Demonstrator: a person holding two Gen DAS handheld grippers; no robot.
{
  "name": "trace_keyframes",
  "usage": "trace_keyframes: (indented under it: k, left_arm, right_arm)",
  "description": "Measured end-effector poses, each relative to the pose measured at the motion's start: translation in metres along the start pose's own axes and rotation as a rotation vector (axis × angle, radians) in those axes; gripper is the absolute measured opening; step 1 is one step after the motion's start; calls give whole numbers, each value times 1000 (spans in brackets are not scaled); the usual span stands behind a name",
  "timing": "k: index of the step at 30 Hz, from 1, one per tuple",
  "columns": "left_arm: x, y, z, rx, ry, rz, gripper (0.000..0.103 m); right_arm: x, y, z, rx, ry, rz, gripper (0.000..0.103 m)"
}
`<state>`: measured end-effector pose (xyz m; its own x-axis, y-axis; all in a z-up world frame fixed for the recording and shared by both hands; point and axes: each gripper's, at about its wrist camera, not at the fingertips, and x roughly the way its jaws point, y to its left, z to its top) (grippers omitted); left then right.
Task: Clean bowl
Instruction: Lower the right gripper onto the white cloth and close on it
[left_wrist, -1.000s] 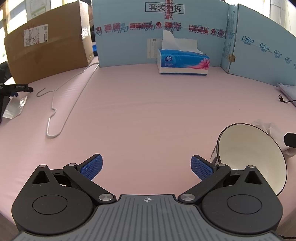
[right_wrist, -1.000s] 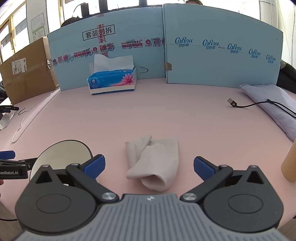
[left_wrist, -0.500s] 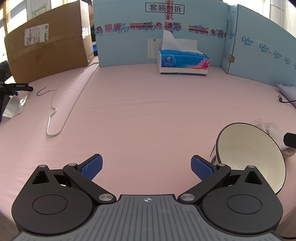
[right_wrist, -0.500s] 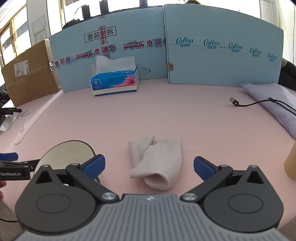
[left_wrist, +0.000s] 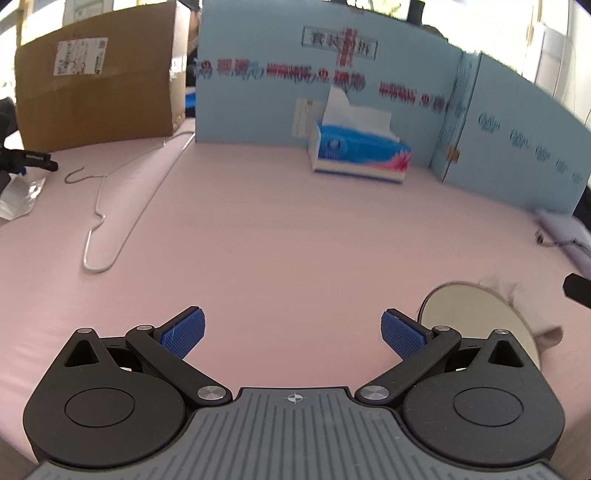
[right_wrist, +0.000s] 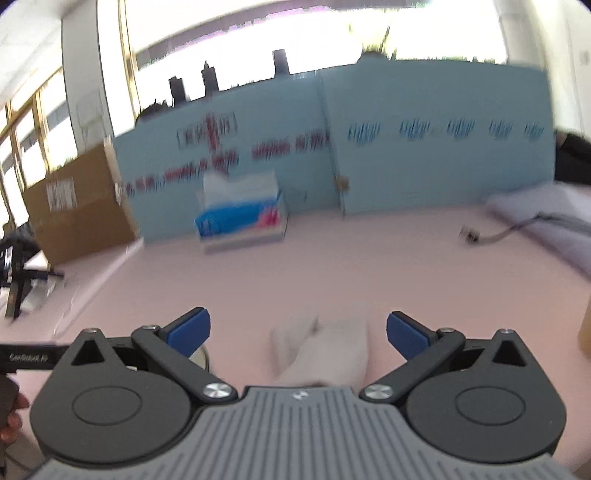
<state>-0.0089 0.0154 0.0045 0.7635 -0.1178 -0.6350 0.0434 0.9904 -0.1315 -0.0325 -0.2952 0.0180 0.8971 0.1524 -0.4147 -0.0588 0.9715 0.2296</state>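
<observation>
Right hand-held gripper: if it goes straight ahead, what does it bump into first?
Most likely the cloth, lying on the pink table between the open fingers of the right hand-held gripper. The picture is blurry, so depth is uncertain.

Pink table (left_wrist: 295, 240) with bowl (left_wrist: 465, 310), cloth (right_wrist: 328, 350).

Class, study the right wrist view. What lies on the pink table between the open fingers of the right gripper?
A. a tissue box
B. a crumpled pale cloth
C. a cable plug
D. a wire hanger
B. The crumpled pale cloth lies on the pink table between the wide-apart fingers of the right gripper, untouched; the tissue box stands far back by the blue boards.
</observation>
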Motion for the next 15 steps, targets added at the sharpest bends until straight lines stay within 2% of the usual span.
trace_keyframes:
  k: [2, 4, 8, 9, 12, 15]
  left_arm:
    - [-3, 3, -1, -12, -31, -23, 103]
    - [-8, 7, -3, -41, -74, -66, 103]
    - [-14, 7, -2, -43, -116, -80, 98]
    - [-14, 7, -1, -44, -116, -88, 92]
    - [-12, 5, 2, -41, -89, -113, 72]
    - [-9, 0, 1, -27, -58, -168, 67]
  right_arm:
    - [-6, -2, -1, 2, -67, -28, 103]
    - [-2, -3, -1, -7, -50, -42, 103]
    - [13, -7, -2, -17, 30, -62, 78]
    - [15, -7, -2, -18, 45, -62, 71]
    - [25, -4, -4, -44, 89, -64, 66]
    - [29, 2, -9, -85, 104, -75, 63]
